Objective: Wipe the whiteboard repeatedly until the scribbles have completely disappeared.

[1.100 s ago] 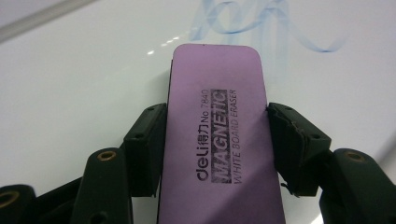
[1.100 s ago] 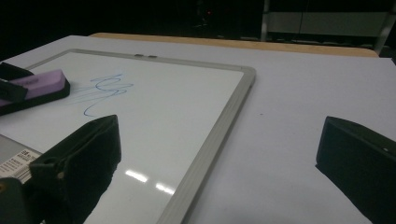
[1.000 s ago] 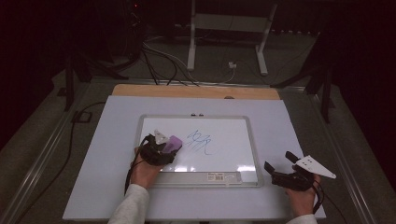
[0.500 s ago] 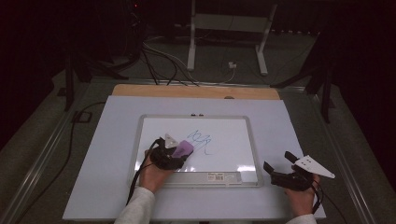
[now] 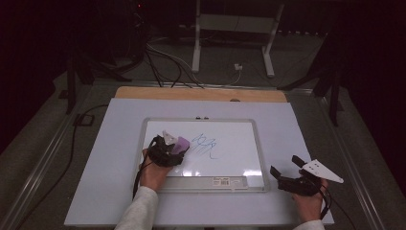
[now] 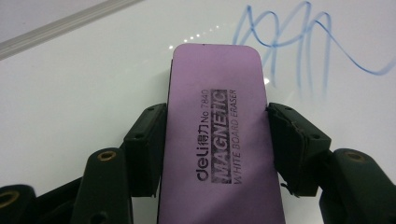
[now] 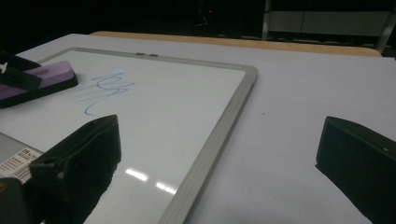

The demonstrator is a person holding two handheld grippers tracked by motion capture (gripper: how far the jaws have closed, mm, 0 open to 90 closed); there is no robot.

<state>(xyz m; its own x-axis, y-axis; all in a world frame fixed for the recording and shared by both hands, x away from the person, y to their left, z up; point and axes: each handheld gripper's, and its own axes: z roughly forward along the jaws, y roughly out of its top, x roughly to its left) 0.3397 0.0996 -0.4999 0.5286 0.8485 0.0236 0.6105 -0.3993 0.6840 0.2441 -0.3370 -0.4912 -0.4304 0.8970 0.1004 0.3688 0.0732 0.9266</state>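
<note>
The blue scribble (image 5: 206, 145) near the middle of the whiteboard (image 5: 249, 143) looks whole, so by my reckoning the wiping has hardly begun: the eraser is in hand and brought up to the marks, and clearing them is what remains.

The purple eraser (image 6: 217, 140) sits just left of the scribble, its far end close to the nearest blue loops but, from the left gripper view, not yet over them. It seems to lie flat on the board's white face, printed side up. The left hand-held gripper (image 5: 168, 151) is clamped on it, one black pad pressed to each long side around the eraser's middle, the jaws spread only as wide as the eraser itself.

The right hand-held gripper (image 5: 292, 181) rests off the whiteboard, on the pale surface (image 5: 105, 158) beyond the board's lower right corner, well apart from the scribble. In its own view its two jaws stand wide apart with nothing between them, touching neither board nor eraser, and it looks idle for now.
</note>
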